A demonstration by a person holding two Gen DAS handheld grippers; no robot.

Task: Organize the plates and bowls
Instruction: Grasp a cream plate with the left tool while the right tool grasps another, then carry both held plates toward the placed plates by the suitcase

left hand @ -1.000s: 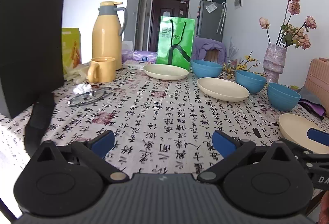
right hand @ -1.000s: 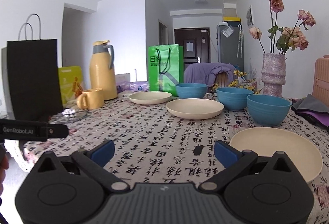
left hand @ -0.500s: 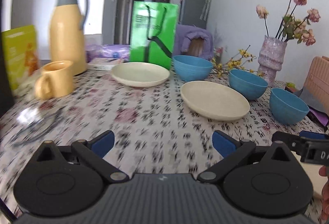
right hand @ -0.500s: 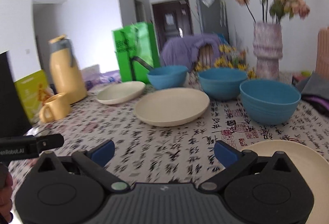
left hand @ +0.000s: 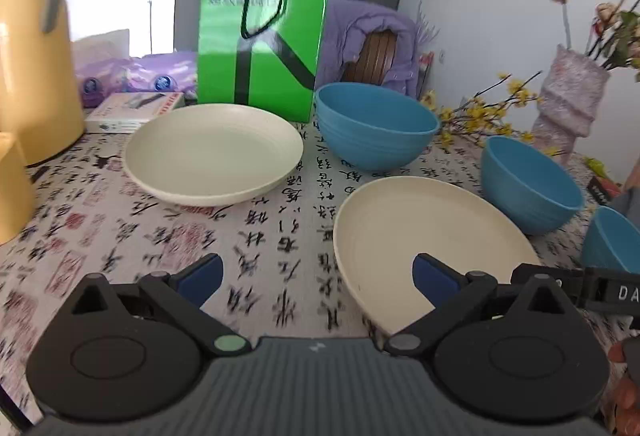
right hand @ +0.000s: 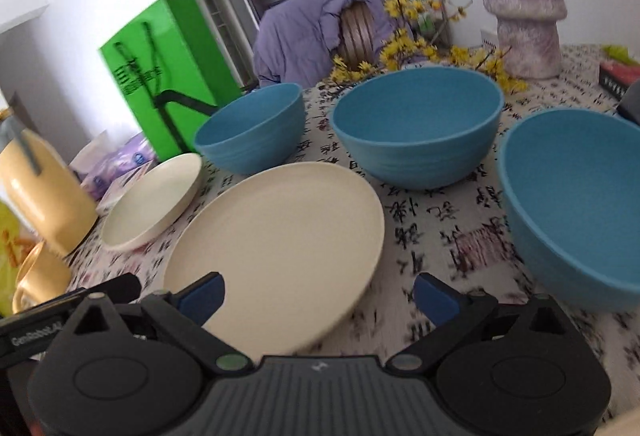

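Left gripper (left hand: 316, 278) tilted down, jaws apart, empty; right gripper (right hand: 318, 294) over cream plate (right hand: 276, 244), jaws closing, empty.

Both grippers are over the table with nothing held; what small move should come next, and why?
Probably ease the right gripper forward and down so its fingers straddle the near rim of the nearer cream plate. That plate lies flat just ahead of it, its jaws are closing from wide with only the rim's edge between them, and a second cream plate sits beyond for stacking.
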